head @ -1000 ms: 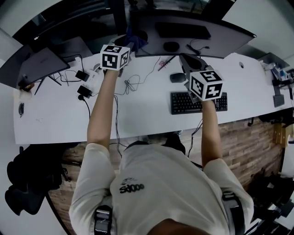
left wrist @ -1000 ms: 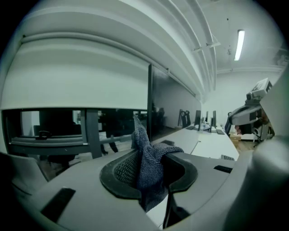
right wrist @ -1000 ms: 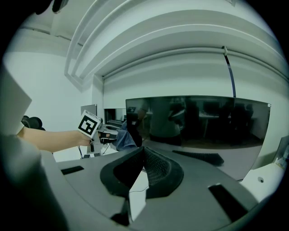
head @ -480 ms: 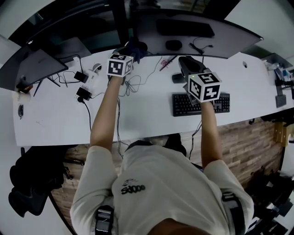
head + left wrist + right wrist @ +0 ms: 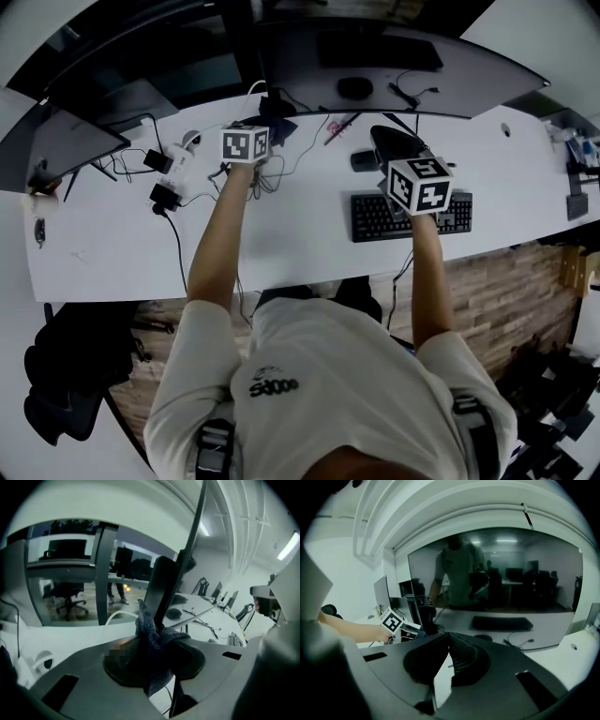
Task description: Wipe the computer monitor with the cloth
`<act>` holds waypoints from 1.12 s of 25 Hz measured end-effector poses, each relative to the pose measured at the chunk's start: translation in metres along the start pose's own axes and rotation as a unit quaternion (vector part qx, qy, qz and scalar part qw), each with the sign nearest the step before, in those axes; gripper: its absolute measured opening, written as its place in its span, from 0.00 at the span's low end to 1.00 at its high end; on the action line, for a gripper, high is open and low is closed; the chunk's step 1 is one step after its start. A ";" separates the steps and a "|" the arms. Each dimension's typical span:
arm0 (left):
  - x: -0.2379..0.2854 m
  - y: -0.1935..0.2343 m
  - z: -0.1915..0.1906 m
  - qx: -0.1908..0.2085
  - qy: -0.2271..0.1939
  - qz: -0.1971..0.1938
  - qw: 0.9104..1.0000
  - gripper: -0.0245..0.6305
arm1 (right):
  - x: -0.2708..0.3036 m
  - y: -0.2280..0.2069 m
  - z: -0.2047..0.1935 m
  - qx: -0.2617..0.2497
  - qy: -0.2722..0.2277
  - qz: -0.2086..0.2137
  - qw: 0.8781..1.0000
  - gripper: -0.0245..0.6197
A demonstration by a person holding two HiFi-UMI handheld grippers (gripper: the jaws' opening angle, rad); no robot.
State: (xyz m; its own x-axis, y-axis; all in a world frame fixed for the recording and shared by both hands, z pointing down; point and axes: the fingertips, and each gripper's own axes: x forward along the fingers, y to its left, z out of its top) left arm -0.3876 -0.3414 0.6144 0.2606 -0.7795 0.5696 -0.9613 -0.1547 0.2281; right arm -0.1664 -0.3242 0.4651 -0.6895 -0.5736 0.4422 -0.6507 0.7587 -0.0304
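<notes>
The left gripper point(image 5: 157, 657) had its jaws clamped on the cloth point(image 5: 149, 634), a dark blue knitted cloth bunched between the pads, with a fold standing up above them. In the head view the cloth was at the back edge of the table point(image 5: 112, 244), just beside the lower left corner of the monitor point(image 5: 375, 66). The left gripper view showed the monitor edge-on directly behind the cloth. Contact between cloth and monitor could not be determined.

The right gripper point(image 5: 449, 641) had its jaws together at the tips with nothing between them. It was held above the table near the front edge, over the left end of the keyboard point(image 5: 375, 217), and faced the dark screen. The screen reflected the person and the keyboard.

A mouse point(image 5: 363, 159) lay between the keyboard and the monitor. Loose cables point(image 5: 272, 169) lay on the table under the left forearm. A black adapter point(image 5: 162, 195) with its cable lay toward the left end of the table.
</notes>
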 end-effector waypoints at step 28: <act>0.113 -0.145 0.012 -0.241 -0.067 -0.124 0.960 0.22 | -0.073 -0.162 -0.067 0.036 0.026 -0.043 0.998 0.03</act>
State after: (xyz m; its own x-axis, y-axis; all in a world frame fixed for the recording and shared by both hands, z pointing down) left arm -0.2203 -0.4145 0.6357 0.4310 -0.8311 0.3515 -0.7093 -0.0712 0.7013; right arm 0.0106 -0.3843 0.4974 -0.6141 -0.6173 0.4917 -0.7293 0.6820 -0.0546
